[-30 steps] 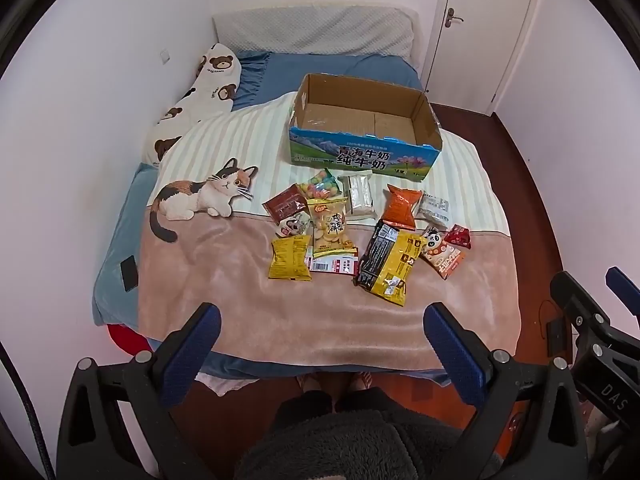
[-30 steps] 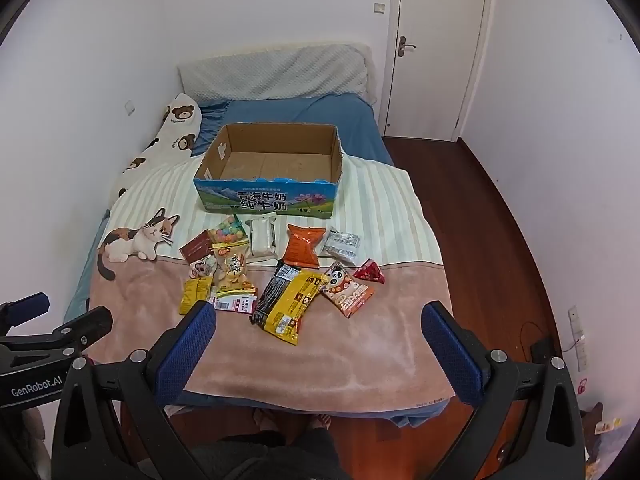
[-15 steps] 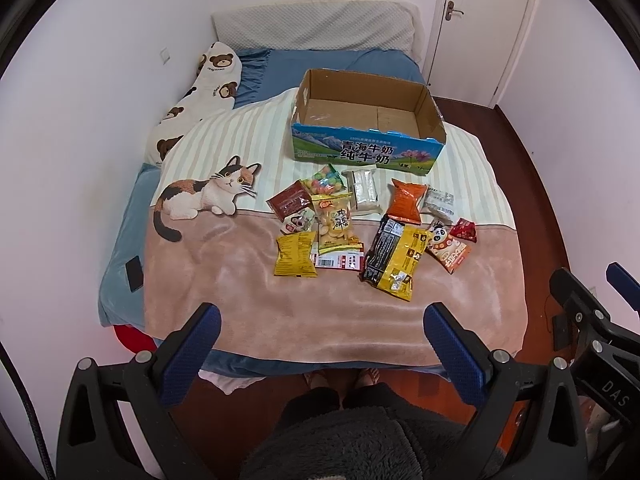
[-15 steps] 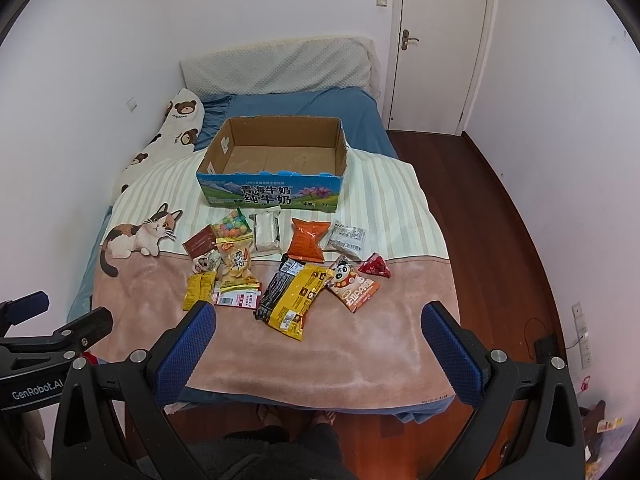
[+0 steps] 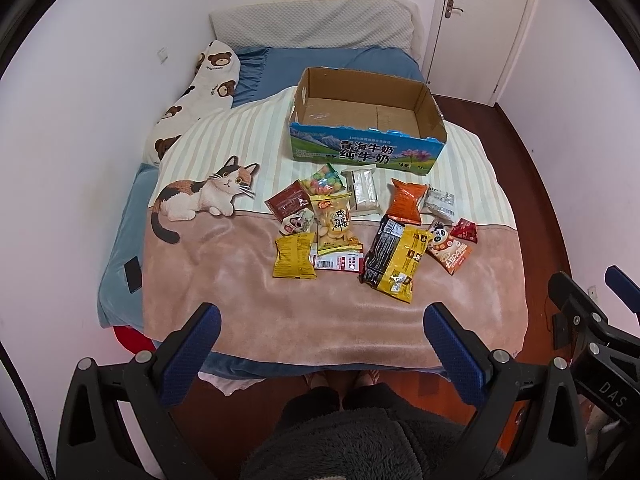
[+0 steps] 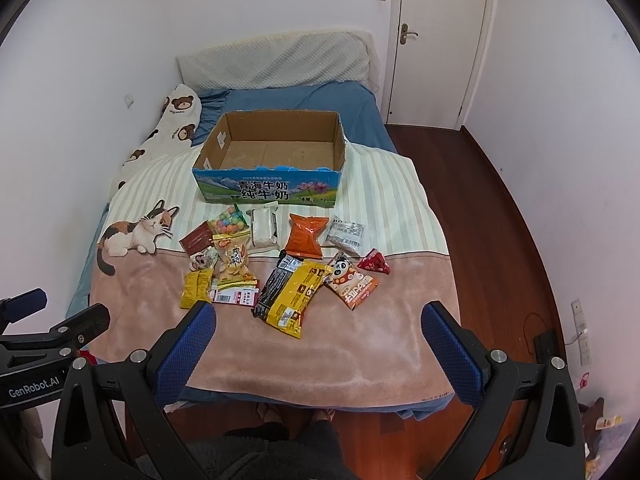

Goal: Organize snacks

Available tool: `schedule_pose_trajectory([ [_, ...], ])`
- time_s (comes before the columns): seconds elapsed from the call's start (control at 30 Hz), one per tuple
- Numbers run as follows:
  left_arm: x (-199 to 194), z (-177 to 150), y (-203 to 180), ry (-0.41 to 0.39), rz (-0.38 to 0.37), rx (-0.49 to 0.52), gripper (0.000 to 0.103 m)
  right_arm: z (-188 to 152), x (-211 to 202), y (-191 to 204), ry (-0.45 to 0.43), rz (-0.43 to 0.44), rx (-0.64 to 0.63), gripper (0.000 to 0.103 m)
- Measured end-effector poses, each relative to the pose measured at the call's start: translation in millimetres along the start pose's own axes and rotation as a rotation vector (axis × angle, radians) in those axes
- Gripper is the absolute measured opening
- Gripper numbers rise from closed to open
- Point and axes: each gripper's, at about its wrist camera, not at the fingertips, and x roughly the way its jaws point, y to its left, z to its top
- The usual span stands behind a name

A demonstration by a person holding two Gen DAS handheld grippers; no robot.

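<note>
Both grippers hang over the near edge of the bed [image 5: 120,240], well short of the snacks. The left gripper [image 5: 320,320] has its blue pads spread wide with nothing between them; the right gripper [image 6: 318,320] is just as wide and holds nothing.

The snacks lie in a loose cluster on the blanket [image 5: 240,312], between the grippers and the box [image 5: 366,154]. The box sits farther back on the striped part, open-topped, with nothing inside. On the left of the cluster a yellow packet [image 5: 293,256] lies nearest, with a brown packet [image 5: 287,204] and a candy bag [image 5: 323,180] beyond it. In the middle a white pack [image 5: 364,192] lies just in front of the box. A large black-and-yellow bag [image 5: 394,258] lies near, its far end touching the orange bag [image 5: 406,202]. To the right lie a panda packet [image 5: 448,246], a red packet [image 5: 465,230] and a grey pack [image 5: 439,204].

A printed cat [image 5: 200,200] fills the blanket's left side.
</note>
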Motion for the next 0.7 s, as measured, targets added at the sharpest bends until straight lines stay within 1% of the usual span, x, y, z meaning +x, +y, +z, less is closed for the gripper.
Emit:
schedule_pose_trajectory([
  [0.57,17,7,-12,0.029,-0.003,0.025,0.103,-1,11,-8,0.032,-0.017,0.02,0.103],
  [0.7,17,7,-13,0.026,-0.003,0.024,0.103,0,13,-7,0.035,-0.02,0.023,0.103],
])
